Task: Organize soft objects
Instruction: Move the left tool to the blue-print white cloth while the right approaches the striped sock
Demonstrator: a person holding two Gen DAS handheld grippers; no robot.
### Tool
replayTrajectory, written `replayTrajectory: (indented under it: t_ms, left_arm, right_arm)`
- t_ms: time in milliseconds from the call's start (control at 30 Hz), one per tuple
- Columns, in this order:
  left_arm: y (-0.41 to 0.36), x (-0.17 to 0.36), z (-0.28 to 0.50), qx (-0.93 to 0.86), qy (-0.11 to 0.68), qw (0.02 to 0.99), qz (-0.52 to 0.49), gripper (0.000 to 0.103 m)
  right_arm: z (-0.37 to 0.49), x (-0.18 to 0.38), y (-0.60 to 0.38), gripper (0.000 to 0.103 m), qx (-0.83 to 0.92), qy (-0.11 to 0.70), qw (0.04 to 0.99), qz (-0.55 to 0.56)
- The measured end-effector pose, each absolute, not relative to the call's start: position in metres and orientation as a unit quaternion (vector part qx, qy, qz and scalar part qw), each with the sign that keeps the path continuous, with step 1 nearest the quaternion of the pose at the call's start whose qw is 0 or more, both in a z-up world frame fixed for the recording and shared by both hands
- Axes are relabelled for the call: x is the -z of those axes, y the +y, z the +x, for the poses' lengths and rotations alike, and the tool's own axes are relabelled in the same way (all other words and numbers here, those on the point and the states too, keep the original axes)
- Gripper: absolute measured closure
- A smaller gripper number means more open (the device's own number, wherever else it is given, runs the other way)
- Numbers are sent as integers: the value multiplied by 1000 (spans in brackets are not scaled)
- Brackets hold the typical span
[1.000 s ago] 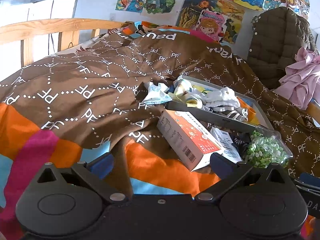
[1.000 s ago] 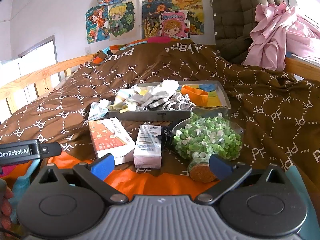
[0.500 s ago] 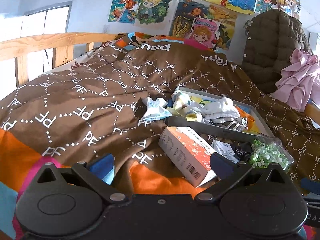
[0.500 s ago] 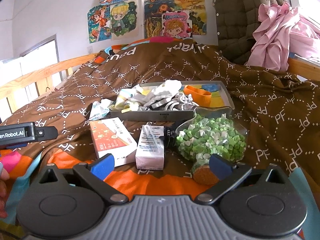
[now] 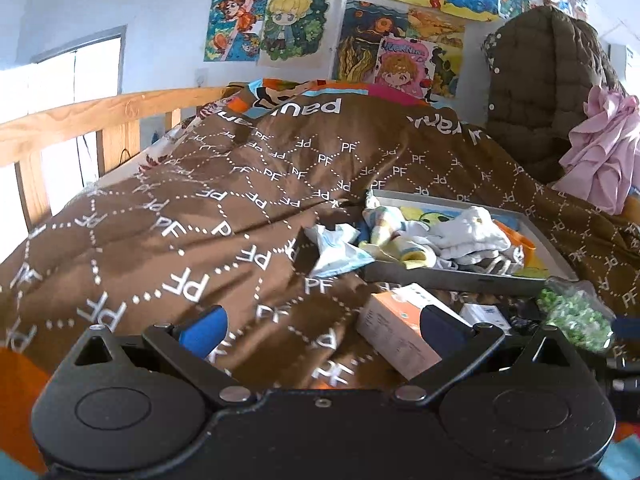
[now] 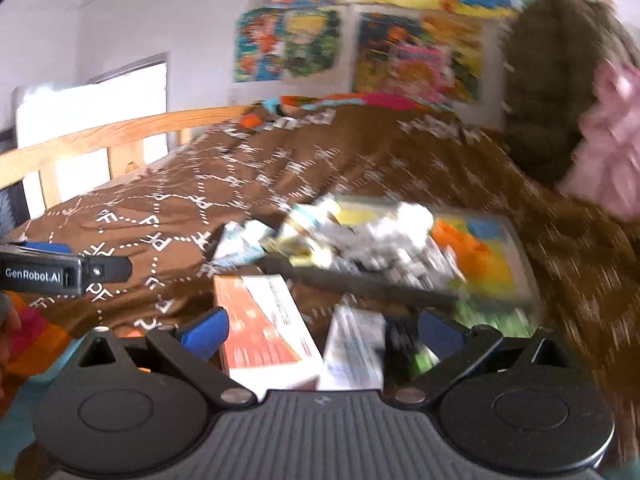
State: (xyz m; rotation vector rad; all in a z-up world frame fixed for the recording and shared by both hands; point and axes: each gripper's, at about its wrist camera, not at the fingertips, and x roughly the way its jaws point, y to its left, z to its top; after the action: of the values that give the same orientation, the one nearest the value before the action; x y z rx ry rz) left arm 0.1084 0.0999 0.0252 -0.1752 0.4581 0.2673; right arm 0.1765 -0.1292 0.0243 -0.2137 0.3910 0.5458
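Two hand-held grippers up over the bed, both spread wide, nothing between the fingers of either. Left hand-held gripper (image 5: 322, 322) low above the brown quilt (image 5: 192, 216), blue pads well apart. Just ahead of its right finger, an orange-and-white box (image 5: 394, 330); beyond that, up and to the right, a grey tray (image 5: 456, 278) heaped with soft things: white socks (image 5: 474, 234), yellow-and-white baby socks (image 5: 394, 240), an orange cloth (image 5: 520, 240) at the far side. Off the tray's near-left corner, loose on the quilt, a pale blue-white crumpled bag (image 5: 334, 250). Far right of the left hand-held gripper, a bag of green-and-white pieces (image 5: 576, 314).

Right hand-held gripper (image 6: 322, 326) view heavily blurred. Directly between and ahead of its fingers, the orange box (image 6: 262, 320) and a small white carton (image 6: 354, 346) side by side; grey tray (image 6: 520, 256) further ahead and right, contents smeared. Off to its left, the other tool's black body (image 6: 60, 274). Behind everything, a dark quilted jacket (image 5: 548, 88) and pink garment (image 5: 600, 160).
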Motion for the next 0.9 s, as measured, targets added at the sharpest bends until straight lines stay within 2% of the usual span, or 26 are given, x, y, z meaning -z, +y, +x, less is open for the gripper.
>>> replayTrajectory:
  t_ms: [300,900]
  left_arm:
    - [139,-22,150,-120,240,962,-59,1]
    - [164,1,217,-82,244,964,-62,1]
  right_arm:
    - [233,-28,-75,0,-317,149,923,-157]
    - [252,16,-72,0,-317,201,920,-114]
